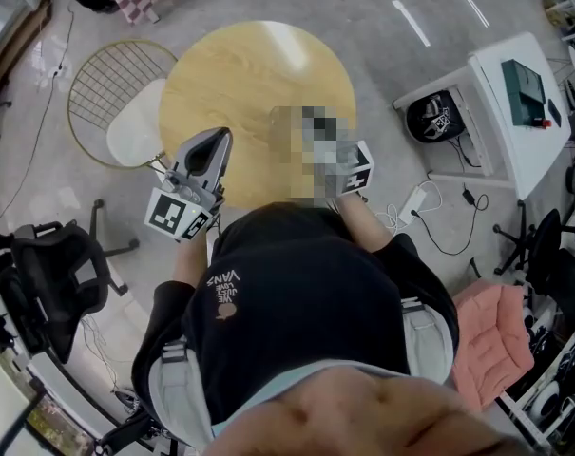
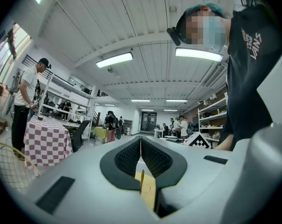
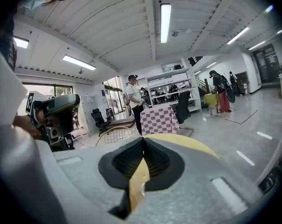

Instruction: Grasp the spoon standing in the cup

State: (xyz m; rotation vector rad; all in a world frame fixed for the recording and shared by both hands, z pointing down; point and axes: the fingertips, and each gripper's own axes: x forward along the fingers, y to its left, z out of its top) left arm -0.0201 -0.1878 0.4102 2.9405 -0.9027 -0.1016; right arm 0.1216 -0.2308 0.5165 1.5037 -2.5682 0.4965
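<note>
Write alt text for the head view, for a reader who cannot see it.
Seen from above, a person in a black shirt holds the left hand-held gripper and right hand-held gripper over the near edge of a round wooden table. A wire chair stands beside it.

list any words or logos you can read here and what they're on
"VANS": printed in white on the person's black shirt, clearest in the left gripper view.
Small print beside that logo: too small to read.
White lettering on the black round object: too blurred to read.
</note>
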